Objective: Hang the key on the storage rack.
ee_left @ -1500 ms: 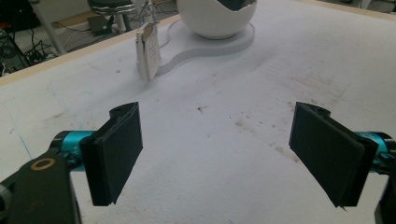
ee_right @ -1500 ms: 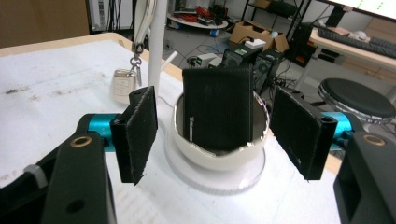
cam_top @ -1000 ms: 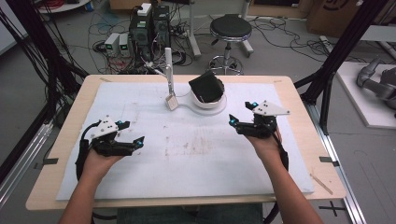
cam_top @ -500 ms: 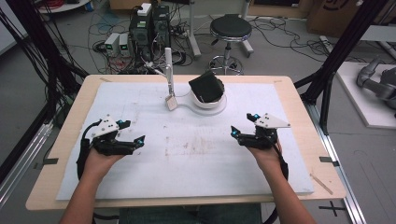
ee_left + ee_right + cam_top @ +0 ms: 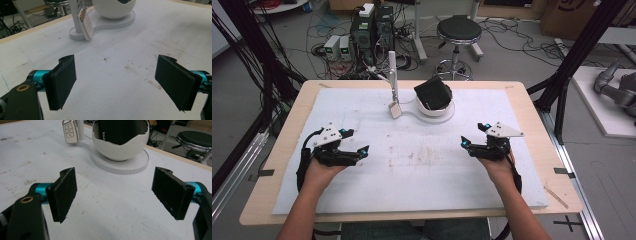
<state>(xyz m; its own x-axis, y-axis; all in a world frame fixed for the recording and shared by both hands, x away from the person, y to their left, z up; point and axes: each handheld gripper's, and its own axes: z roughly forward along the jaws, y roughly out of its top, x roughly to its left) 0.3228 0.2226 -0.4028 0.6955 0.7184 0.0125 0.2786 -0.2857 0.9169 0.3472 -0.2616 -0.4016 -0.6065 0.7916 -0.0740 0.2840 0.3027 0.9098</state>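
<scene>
A white stand (image 5: 412,111) sits at the back middle of the table. Its bowl (image 5: 121,147) holds a black object (image 5: 433,93). A car key fob (image 5: 70,131) hangs from the stand's upright post (image 5: 392,70). My left gripper (image 5: 355,150) rests low at the table's left, open and holding nothing. On the right, my right gripper (image 5: 470,143) is also open and holds nothing. Both point toward the stand, well short of it. In the left gripper view the fob (image 5: 85,20) hangs ahead, left of the bowl (image 5: 114,8).
A white mat (image 5: 422,150) with faint brown stains covers the wooden table (image 5: 532,105). Behind the table are a black stool (image 5: 458,30), computers (image 5: 372,25) and cables on the floor. Black frame posts (image 5: 572,55) stand at both sides.
The right gripper has drawn back toward the person and slightly right, away from the stand. The left gripper has barely moved.
</scene>
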